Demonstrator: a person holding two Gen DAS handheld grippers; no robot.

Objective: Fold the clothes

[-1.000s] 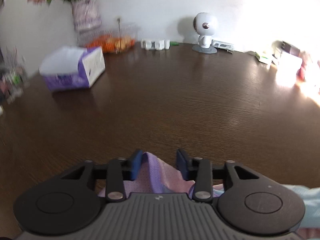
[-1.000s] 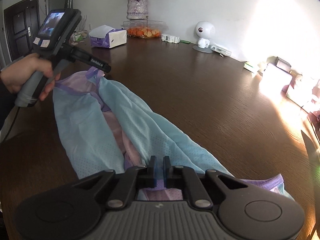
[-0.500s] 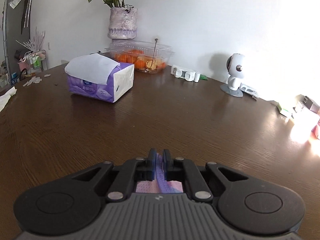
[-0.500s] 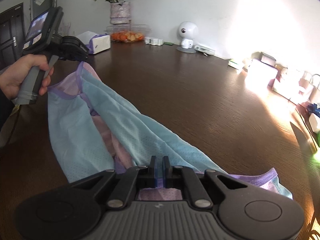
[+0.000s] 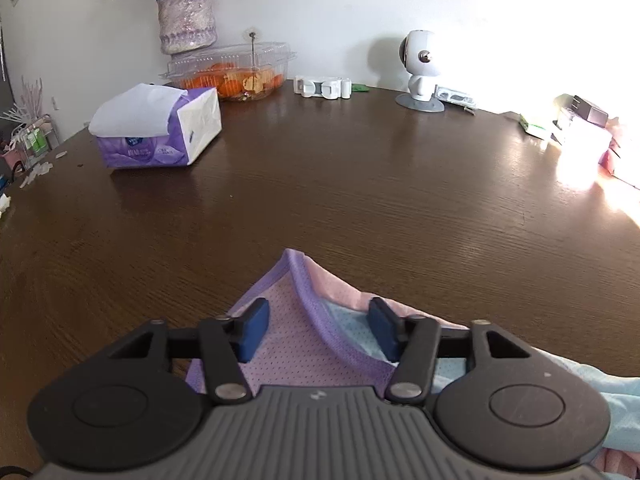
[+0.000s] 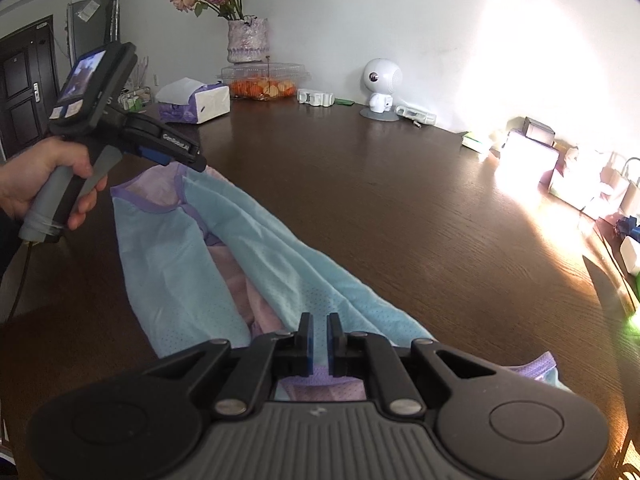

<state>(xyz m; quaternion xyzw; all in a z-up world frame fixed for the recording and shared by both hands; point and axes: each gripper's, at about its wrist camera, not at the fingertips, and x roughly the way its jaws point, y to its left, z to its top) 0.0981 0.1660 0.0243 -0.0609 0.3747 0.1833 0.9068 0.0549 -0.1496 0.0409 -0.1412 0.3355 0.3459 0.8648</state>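
Note:
A light-blue and pink mesh garment (image 6: 288,272) with purple trim lies stretched along the dark wooden table (image 6: 400,208). My right gripper (image 6: 319,332) is shut on its near hem. At the far end, a hand holds my left gripper (image 6: 188,156) over the garment's corner. In the left wrist view that purple-trimmed corner (image 5: 280,344) rests on the table between the blue pads (image 5: 256,320). The jaws of the left gripper (image 5: 318,314) are opening, and the pads stand clear of the cloth on both sides.
A purple tissue box (image 5: 156,132), a clear box of fruit (image 5: 236,76) and a flower vase (image 5: 186,20) stand at the back left. A white robot figure (image 5: 420,68) stands by the wall. Small boxes (image 5: 580,128) crowd the sunlit right edge.
The left gripper, shut on the garment's corner half a second ago, has spread its jaws and the corner now lies on the table. The right gripper stays shut on the hem.

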